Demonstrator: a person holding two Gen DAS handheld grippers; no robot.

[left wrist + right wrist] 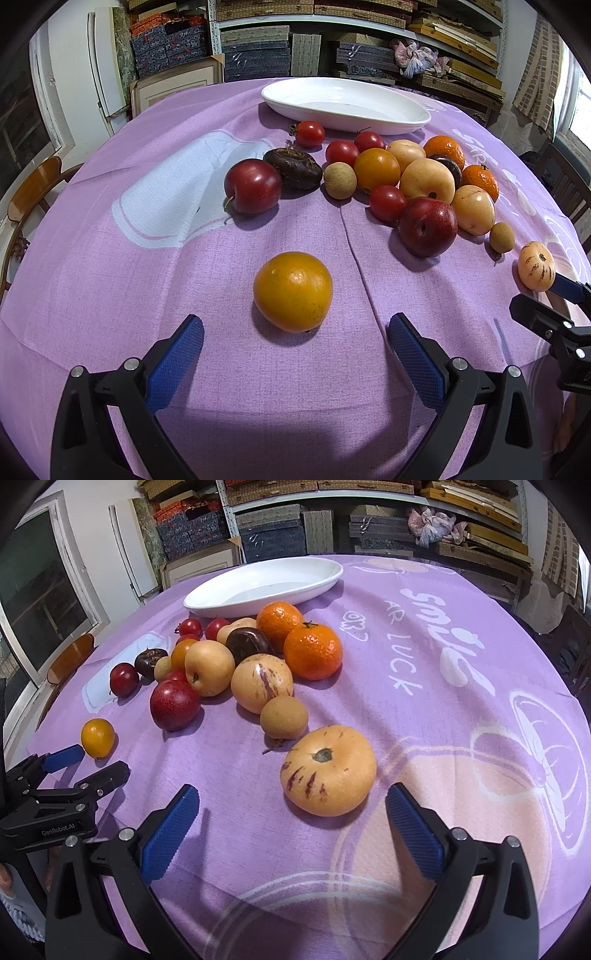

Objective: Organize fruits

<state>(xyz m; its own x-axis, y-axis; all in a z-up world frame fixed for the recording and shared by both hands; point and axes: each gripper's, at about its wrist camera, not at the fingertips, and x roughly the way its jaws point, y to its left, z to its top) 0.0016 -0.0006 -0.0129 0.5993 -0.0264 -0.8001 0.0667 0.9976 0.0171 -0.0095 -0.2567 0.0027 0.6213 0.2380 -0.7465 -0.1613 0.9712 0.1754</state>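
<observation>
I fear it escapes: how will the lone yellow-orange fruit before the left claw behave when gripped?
The yellow-orange fruit looks round, so it will likely roll if nudged. Its glossy skin may slip, though the ridged pads should help. It seems firm.

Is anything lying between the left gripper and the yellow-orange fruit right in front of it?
No. In the left wrist view only bare purple tablecloth separates the open left gripper from the yellow-orange fruit.

This looks like a storeroom in a home. At 12 o'clock, metal shelves (332,22) carry stacked patterned boxes (255,55) and woven mats. Framed pictures (177,86) lean at 11 o'clock, and a wooden chair (33,192) stands at 9 o'clock beside the bench (110,295) with its purple printed cloth.
</observation>
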